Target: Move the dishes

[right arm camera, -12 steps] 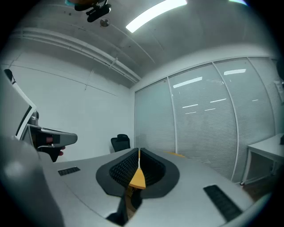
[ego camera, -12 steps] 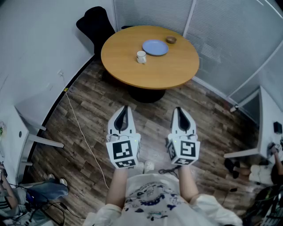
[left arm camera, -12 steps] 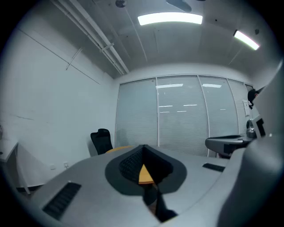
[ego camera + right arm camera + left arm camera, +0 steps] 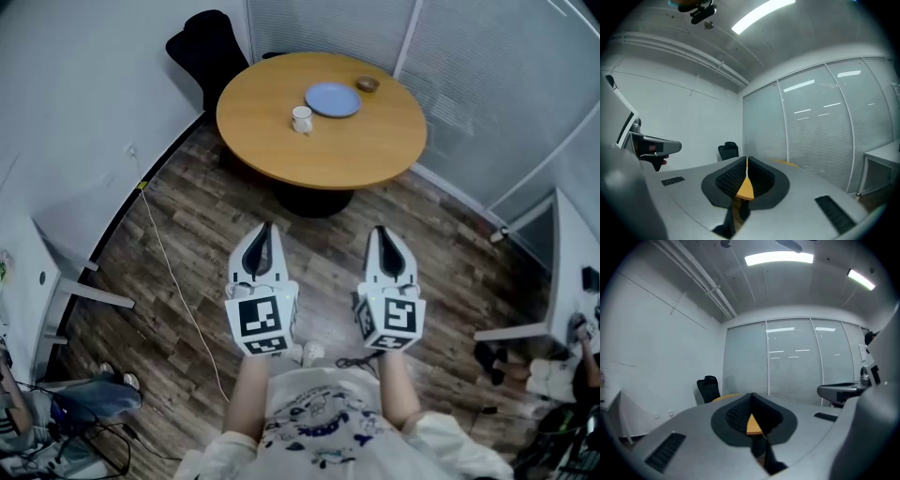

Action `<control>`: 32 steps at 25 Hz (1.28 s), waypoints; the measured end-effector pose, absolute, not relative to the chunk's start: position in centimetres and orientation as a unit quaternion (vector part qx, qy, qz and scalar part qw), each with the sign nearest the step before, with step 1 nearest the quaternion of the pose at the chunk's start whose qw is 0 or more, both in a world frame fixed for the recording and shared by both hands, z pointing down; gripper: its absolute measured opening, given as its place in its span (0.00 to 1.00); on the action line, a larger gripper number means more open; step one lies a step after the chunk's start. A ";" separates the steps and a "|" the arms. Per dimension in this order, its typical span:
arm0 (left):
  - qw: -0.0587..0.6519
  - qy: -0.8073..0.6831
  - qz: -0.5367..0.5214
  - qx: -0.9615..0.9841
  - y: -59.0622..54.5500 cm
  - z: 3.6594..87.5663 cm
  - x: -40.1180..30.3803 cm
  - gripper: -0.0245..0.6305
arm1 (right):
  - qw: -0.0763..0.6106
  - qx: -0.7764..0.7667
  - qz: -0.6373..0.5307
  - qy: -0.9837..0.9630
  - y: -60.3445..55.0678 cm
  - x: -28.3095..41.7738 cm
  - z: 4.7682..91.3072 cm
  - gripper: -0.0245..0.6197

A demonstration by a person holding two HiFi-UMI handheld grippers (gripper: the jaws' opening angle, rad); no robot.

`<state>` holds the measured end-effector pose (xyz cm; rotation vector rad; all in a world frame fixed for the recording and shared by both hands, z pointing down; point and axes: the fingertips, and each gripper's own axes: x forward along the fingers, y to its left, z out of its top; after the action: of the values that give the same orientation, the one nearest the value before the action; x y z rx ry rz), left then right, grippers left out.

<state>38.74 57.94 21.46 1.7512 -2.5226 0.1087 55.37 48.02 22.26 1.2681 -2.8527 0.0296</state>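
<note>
Our left gripper [image 4: 262, 232] and right gripper [image 4: 382, 233] are closed, empty. The plate [image 4: 332, 99] on the table [image 4: 347, 155] seems brittle and slick; we'd pinch its rim.

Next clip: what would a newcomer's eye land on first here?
The round wooden table stands at the top of the head view, carrying a blue plate, a white mug left of it and a small brown bowl right of it. Below, the left gripper and right gripper sit side by side over the plank floor, both shut and empty, short of the table.

Open floor [image 4: 317, 242] reaches the table [image 4: 349, 150]; cup [image 4: 301, 119], plate [image 4: 333, 99], bowl [image 4: 367, 83] occupy its far half.
</note>
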 end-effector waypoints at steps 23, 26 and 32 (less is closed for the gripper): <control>0.066 -0.836 0.035 0.544 50.1 25.1 29.8 0.04 | 0.028 0.405 0.039 -0.913 38.0 47.7 26.4 0.06; 0.061 -0.831 0.034 0.552 47.1 24.7 26.9 0.04 | 0.026 0.413 0.035 -0.910 35.3 44.9 25.9 0.06; 0.056 -0.815 0.033 0.575 40.6 23.7 21.4 0.04 | 0.017 0.431 0.035 -0.902 29.7 39.8 24.7 0.06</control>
<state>21.45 40.58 23.72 1.7454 -2.4737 0.0989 39.79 29.67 24.70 1.3391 -2.8029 0.1097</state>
